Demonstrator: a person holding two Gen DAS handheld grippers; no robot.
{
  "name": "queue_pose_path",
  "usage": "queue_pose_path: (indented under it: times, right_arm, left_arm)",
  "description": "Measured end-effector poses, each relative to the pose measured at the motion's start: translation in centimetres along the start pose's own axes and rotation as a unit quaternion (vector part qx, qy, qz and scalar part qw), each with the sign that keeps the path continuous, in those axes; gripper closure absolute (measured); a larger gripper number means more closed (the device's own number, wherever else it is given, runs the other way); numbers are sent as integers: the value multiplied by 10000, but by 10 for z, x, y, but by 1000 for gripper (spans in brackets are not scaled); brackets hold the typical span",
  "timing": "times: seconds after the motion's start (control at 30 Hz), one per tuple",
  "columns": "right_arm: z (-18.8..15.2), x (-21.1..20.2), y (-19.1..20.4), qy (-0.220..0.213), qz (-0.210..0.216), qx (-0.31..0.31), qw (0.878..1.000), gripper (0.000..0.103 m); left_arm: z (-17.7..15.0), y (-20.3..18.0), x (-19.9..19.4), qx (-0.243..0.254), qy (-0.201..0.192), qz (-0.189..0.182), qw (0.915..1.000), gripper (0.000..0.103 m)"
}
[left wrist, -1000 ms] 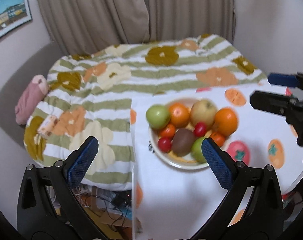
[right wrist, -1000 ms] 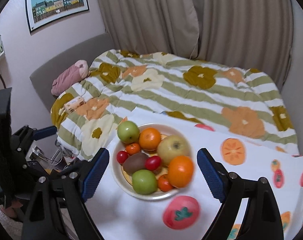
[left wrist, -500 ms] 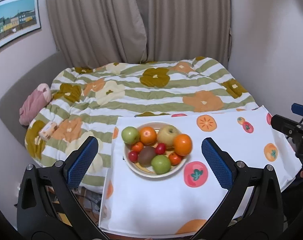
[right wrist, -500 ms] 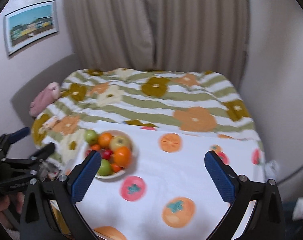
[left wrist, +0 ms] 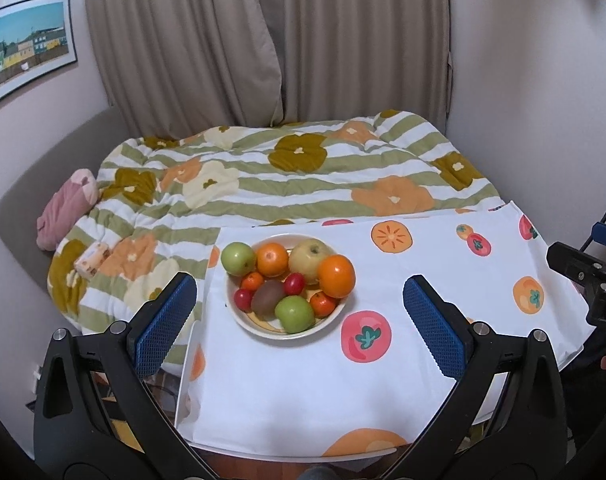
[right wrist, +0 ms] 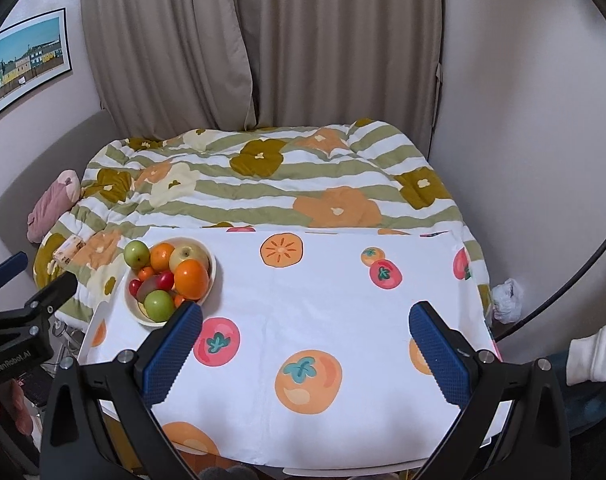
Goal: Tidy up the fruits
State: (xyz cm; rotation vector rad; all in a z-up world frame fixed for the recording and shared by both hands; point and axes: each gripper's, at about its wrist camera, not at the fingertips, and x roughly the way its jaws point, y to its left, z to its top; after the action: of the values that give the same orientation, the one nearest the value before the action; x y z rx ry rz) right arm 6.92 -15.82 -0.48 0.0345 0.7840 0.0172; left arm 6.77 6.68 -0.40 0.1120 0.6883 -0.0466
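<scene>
A cream bowl (left wrist: 263, 330) heaped with fruit sits at the left end of a table under a white fruit-print cloth (left wrist: 295, 384). It holds two green apples (left wrist: 238, 258), a yellow apple (left wrist: 310, 258), oranges (left wrist: 336, 276), a kiwi (left wrist: 268, 298), small mandarins and red cherry tomatoes. My left gripper (left wrist: 299, 320) is open and empty, hovering in front of the bowl. My right gripper (right wrist: 307, 344) is open and empty over the middle of the cloth, with the bowl (right wrist: 143, 318) to its left.
A bed with a green-striped flower quilt (left wrist: 287, 176) lies right behind the table. A pink cushion (left wrist: 65, 208) and a small box (left wrist: 92, 258) lie at its left. Curtains (left wrist: 263, 40) and walls close the back. The table's front edge (left wrist: 303, 456) is near me.
Both grippers have pulled back and up from the bowl, so the whole table now shows. The right gripper has swung to the right, off the bowl. The fruit has not moved.
</scene>
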Motion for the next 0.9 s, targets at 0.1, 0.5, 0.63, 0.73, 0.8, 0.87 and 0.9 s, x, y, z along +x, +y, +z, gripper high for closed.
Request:
queue_pose_path:
  times: [0.1, 0.5, 0.63, 0.73, 0.8, 0.87, 0.9]
  right_arm:
    - [-2, -5, -1, -50, -30, 14, 10000, 0]
    - [-4, -9, 0, -121, -19, 53, 9999, 0]
    - [-3, -10, 0, -120, -55, 40, 9999, 0]
    - [-1, -11, 1, -124, -63, 41, 9999, 0]
    - [-2, -10, 0, -121, -66, 42, 9999, 0]
    - [-2, -10, 1, -122, -67, 38, 9999, 0]
    - [-2, -10, 0, -124, -63, 37, 9999, 0]
  left_arm:
    - [-1, -2, -4, 3, -48, 25, 10000, 0]
    - [0, -3, -7, 3, -66, 62, 10000, 0]
    - [-1, -2, -8, -21, -80, 63, 9999, 0]
    - [-3, -2, -8, -14, -73, 52, 10000, 0]
    - [-3, -2, -9, -18, -79, 61, 9999, 0]
    - [-3, -2, -8, -21, -81, 51, 10000, 0]
    - [-3, -2, -8, -24, -85, 51, 9999, 0]
